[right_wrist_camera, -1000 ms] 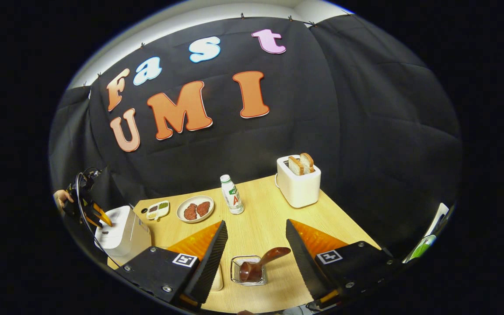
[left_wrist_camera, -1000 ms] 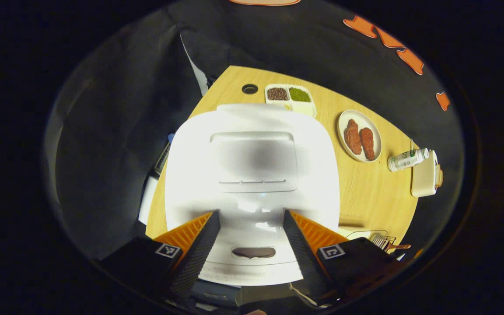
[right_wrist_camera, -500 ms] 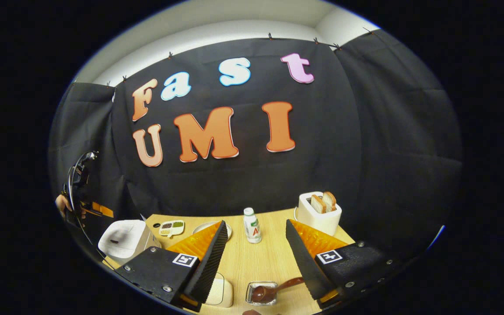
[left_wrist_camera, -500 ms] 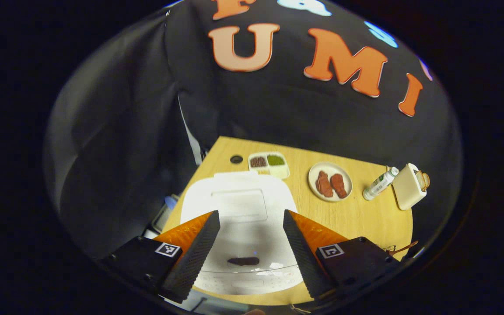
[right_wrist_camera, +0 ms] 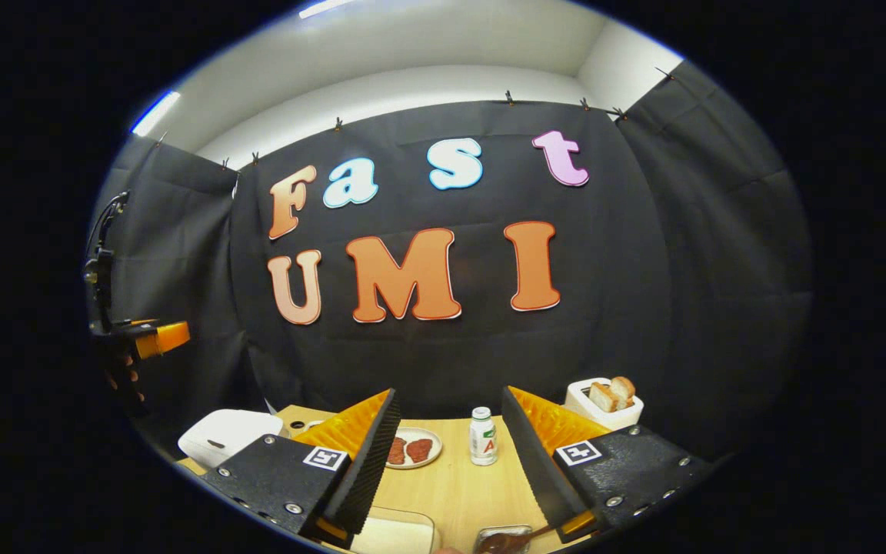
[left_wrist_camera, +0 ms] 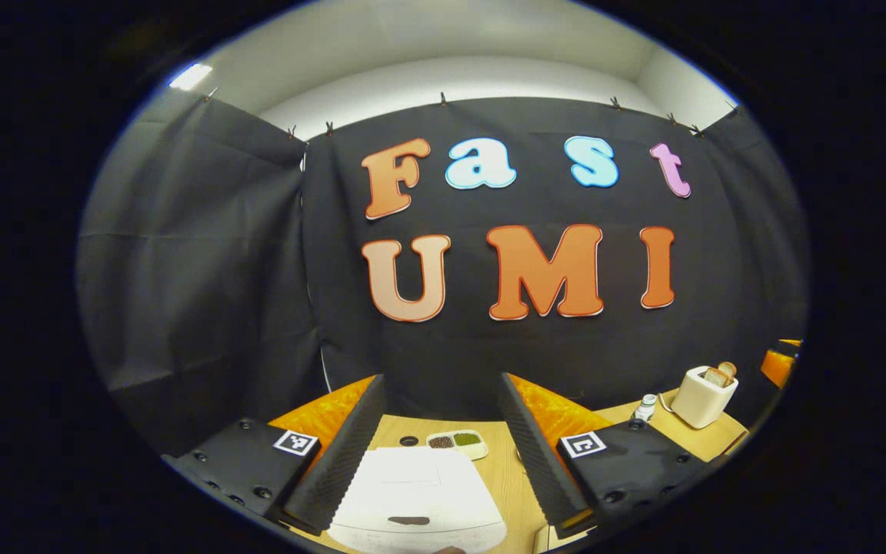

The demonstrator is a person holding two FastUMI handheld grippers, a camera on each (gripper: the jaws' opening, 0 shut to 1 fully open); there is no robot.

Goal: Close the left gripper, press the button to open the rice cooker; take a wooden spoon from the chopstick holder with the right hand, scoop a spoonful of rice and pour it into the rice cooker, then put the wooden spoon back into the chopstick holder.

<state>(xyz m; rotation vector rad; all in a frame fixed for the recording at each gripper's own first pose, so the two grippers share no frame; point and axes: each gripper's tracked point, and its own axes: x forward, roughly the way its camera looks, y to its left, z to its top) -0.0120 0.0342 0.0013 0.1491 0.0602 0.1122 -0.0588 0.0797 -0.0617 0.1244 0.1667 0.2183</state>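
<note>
In the left gripper view, the left gripper [left_wrist_camera: 441, 431] has its 2 fingers wide apart and holds nothing. The rice cooker [left_wrist_camera: 416, 500] sits below and between the fingers, with the lid down and its dark button [left_wrist_camera: 409, 521] near the bottom edge. I judge the fingers must first close before pressing. The air above the lid is free.

In the right gripper view, the right gripper [right_wrist_camera: 449, 446] also has its 2 fingers wide and empty. The wooden spoon [right_wrist_camera: 506, 541] leans in the chopstick holder [right_wrist_camera: 501, 533] below the right finger, probably so the handle is easy to take. The bottle [right_wrist_camera: 482, 436] stands beyond, between the fingers, well apart from the holder.
</note>
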